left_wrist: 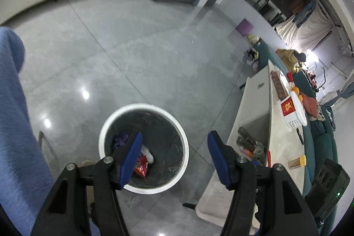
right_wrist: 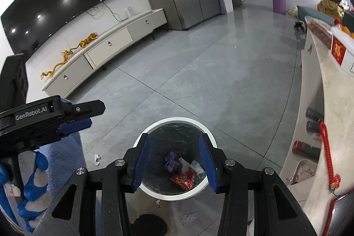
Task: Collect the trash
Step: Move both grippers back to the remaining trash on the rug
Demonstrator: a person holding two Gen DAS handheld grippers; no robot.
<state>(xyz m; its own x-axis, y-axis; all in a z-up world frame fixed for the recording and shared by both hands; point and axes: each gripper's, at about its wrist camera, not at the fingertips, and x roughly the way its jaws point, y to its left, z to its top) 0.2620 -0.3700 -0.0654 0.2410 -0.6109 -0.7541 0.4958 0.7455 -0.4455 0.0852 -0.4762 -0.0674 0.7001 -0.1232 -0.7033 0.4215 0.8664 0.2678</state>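
A white round bin (left_wrist: pixel 106 125) with a dark liner stands on the grey floor. In it lie a red snack wrapper (left_wrist: pixel 141 166), a white scrap (left_wrist: pixel 147 153) and a purple crumpled piece (left_wrist: pixel 120 139). My left gripper (left_wrist: pixel 174 144) hangs above the bin, open and empty. In the right wrist view the bin (right_wrist: pixel 177 197) holds the red wrapper (right_wrist: pixel 183 180), the purple piece (right_wrist: pixel 170 162) and white scraps (right_wrist: pixel 195 166). My right gripper (right_wrist: pixel 174 147) is open and empty above it. The left gripper (right_wrist: pixel 73 116) shows at the left edge.
A white scrap (right_wrist: pixel 96 158) lies on the floor left of the bin, and small bits (right_wrist: pixel 158 202) lie near its base. A pale table (left_wrist: pixel 278 143) with a red box (left_wrist: pixel 287 106) and jars stands to the right. A TV cabinet (right_wrist: pixel 106 48) runs along the far wall.
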